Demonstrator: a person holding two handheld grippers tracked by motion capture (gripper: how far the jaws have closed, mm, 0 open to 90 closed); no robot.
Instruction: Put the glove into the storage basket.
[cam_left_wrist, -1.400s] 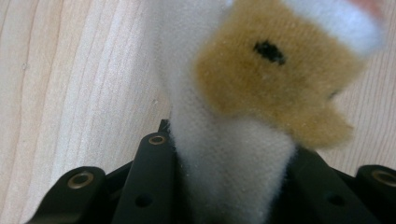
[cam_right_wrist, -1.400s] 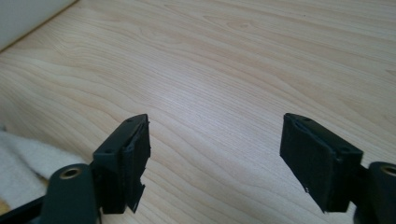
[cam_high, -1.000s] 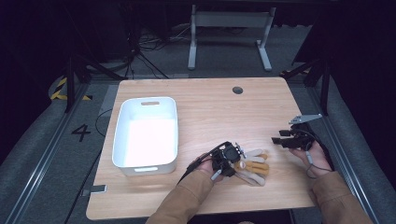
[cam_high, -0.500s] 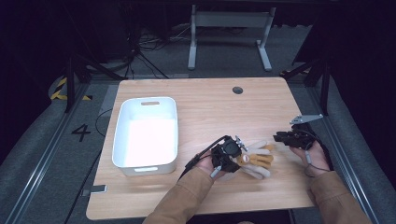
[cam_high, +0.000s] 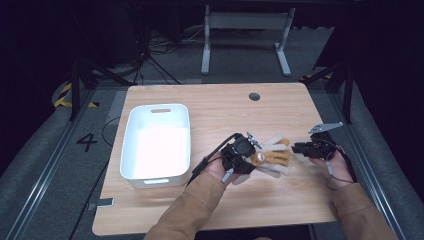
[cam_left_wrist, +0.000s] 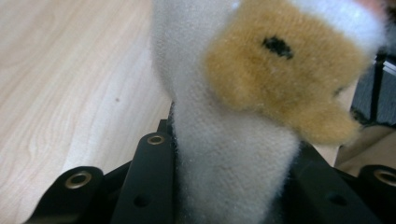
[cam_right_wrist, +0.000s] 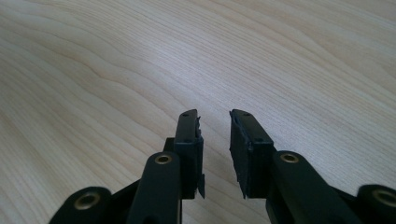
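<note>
On table (cam_high: 215, 107): left gripper (cam_high: 243, 156) is clamping white-and-tan plush toy (cam_high: 272, 156); right gripper (cam_high: 298, 148) is hovering, jaws slightly apart, empty. Floor marking "4" (cam_high: 87, 142) is showing beside white bin (cam_high: 131, 145).

One legible marking: the numeral "4" (cam_high: 86, 142), black, on the grey floor strip left of the table (cam_high: 220, 107). No other text or label readable.
</note>
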